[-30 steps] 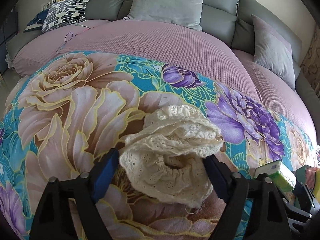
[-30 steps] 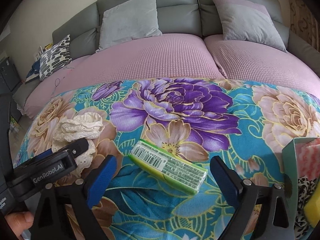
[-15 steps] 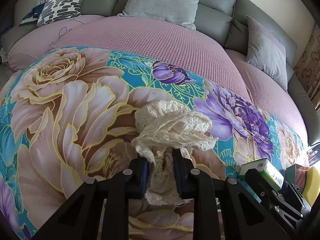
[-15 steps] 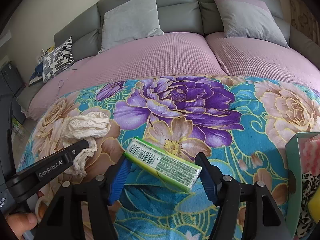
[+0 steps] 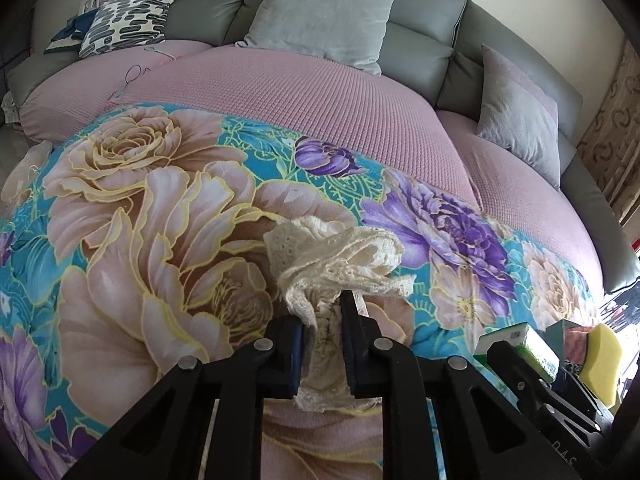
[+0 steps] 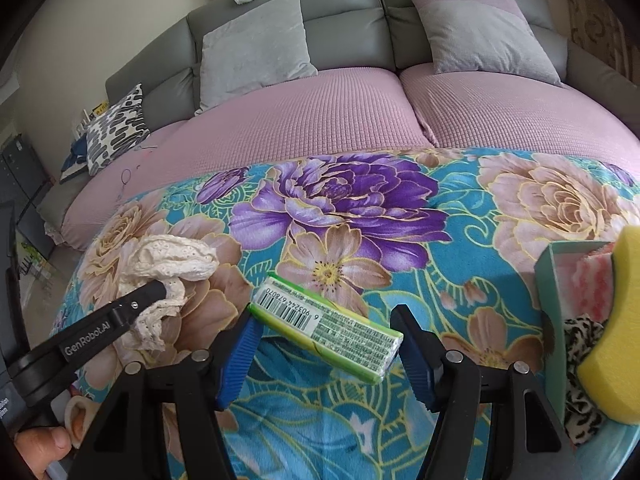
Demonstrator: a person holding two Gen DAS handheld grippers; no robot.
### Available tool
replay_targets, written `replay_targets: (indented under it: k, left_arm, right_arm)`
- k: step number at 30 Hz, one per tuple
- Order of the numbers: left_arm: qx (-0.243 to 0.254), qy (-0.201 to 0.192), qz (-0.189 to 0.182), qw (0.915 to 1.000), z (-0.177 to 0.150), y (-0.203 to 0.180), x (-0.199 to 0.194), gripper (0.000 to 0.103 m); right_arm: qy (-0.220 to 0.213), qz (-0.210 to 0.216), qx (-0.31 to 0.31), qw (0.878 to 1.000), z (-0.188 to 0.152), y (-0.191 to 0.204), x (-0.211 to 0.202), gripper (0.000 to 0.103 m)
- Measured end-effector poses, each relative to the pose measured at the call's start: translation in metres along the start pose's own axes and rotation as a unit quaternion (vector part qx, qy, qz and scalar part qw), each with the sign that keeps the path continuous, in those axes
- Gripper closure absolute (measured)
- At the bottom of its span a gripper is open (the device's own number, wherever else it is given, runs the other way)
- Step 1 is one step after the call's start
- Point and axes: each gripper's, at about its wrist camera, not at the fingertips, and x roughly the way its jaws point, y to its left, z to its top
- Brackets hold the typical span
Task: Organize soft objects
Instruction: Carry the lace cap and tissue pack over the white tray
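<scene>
Left gripper (image 5: 323, 354): I have it clamped on the lace cloth (image 5: 340, 256), low over the blanket (image 5: 160, 240).
Right gripper (image 6: 326, 354): spread around the green pack (image 6: 326, 314), apparently touching.

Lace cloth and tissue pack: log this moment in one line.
left hand-held gripper: shut on lace cloth | right hand-held gripper: open around tissue pack | box: beside

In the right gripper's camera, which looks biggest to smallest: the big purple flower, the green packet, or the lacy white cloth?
1. Purple flower on the blanket: clearly largest.
2. Green packet and lacy cloth: about alike. The packet sits nearer the camera, so I won't rank them.
</scene>
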Motion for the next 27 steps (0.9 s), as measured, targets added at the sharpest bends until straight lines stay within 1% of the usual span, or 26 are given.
replay_targets:
  k: [9,13,20,27]
  left_arm:
    - [0.009,-0.033,-0.011,0.9994,-0.014,-0.024,-0.059,0.086]
    - [0.020,-0.041,-0.022,0.9987,-0.028,-0.044,-0.086,0.086]
    - [0.047,-0.045,-0.042,0.9970,-0.056,-0.079,-0.121,0.086]
    - [0.086,-0.045,-0.055,0.9938,-0.083,-0.120,-0.143,0.086]
  right_arm:
    - [-0.017,-0.012,0.016,1.000,-0.014,-0.019,-0.054,0.034]
    - [-0.025,-0.031,0.021,0.999,-0.026,-0.030,-0.083,0.034]
    - [-0.037,-0.050,0.040,0.997,-0.048,-0.056,-0.129,0.034]
    - [-0.045,-0.066,0.063,0.995,-0.070,-0.089,-0.164,0.034]
